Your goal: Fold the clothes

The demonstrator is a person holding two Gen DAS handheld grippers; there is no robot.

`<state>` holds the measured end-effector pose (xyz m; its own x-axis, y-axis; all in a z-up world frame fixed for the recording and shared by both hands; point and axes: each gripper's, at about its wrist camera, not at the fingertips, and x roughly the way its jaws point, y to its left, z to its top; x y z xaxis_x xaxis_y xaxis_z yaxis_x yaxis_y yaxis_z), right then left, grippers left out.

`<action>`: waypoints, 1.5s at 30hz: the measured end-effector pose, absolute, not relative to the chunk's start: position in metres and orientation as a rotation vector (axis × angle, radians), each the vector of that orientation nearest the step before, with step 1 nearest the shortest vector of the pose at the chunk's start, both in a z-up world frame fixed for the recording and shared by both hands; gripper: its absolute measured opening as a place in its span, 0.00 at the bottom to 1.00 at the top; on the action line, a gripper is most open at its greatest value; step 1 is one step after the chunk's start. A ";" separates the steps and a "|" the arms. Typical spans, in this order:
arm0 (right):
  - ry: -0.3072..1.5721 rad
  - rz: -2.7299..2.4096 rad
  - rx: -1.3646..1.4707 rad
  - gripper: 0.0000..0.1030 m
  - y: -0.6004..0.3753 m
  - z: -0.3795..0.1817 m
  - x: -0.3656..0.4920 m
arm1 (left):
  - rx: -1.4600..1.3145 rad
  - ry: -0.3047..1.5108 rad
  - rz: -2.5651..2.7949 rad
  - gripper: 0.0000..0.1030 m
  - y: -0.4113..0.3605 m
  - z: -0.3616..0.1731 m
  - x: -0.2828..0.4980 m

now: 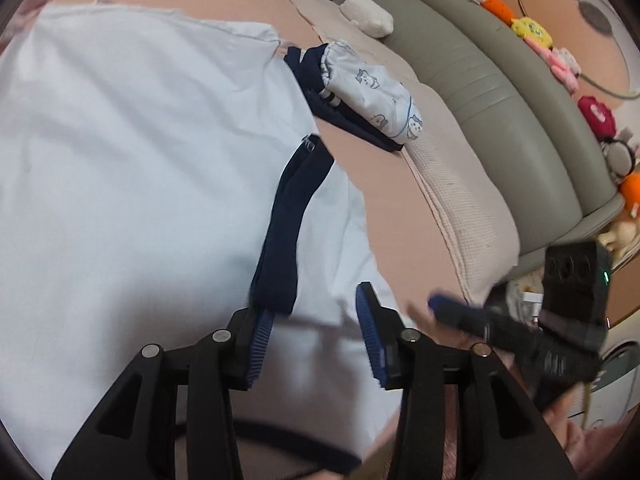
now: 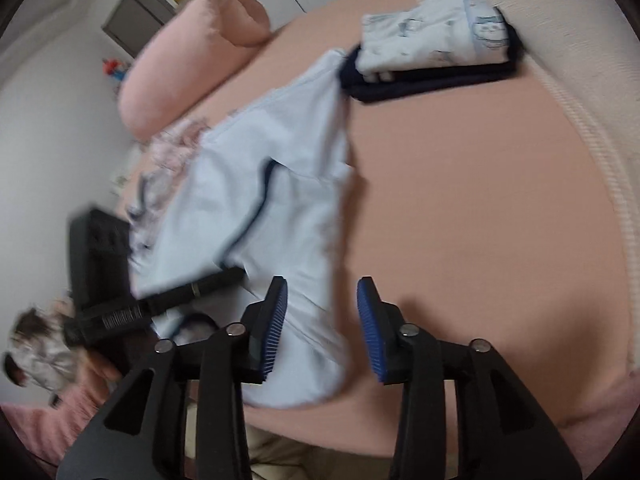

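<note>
A: We start with the biggest thing. The bed (image 2: pixel 480 200) carries everything, its pink sheet bare ahead and to the right of our right gripper (image 2: pixel 322 328).

B: And the light blue shirt (image 1: pixel 140 160) lies spread on it, filling what lies ahead and to the left of our left gripper (image 1: pixel 316 332). Its navy collar (image 1: pixel 288 220) runs straight away from the left finger of that gripper.

A: From the right wrist view, the shirt's near edge passes under the left finger of our right gripper and bulges between its fingers. One flap already seems turned over the body, though blur keeps us from being sure how far the fold goes.

B: So we can't say whether we are about to take the cloth or have just laid it down. Both grippers stand wide, nothing pinched in either.

A: If we do take hold, we judge thin cotton wants a bite on one layer at the hem, both grippers level, so the crease runs straight.

B: And we keep clear of the collar; its thicker band would likely drag the fold askew.

A: Far ahead of our right gripper sits the folded stack (image 2: pixel 432 56), a printed pale piece atop navy ones, touching the shirt's far corner. We should mind not to shove it.

B: Agreed. We also watch that our grippers, close together here, don't cross.
</note>
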<state>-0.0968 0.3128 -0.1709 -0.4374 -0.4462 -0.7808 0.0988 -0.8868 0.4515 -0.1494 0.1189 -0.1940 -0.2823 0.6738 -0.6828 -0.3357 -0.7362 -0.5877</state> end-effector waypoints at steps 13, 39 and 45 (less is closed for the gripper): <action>-0.130 -2.538 1.608 0.38 0.295 -0.180 -0.067 | -1.257 -0.416 2.256 0.04 0.107 -0.173 -0.137; -0.060 -2.507 1.647 0.40 0.308 -0.178 -0.083 | -1.376 -0.150 2.331 0.10 0.104 -0.194 -0.149; -0.289 -2.495 1.485 0.41 0.320 -0.152 -0.087 | -1.230 -0.168 2.223 0.11 0.111 -0.177 -0.136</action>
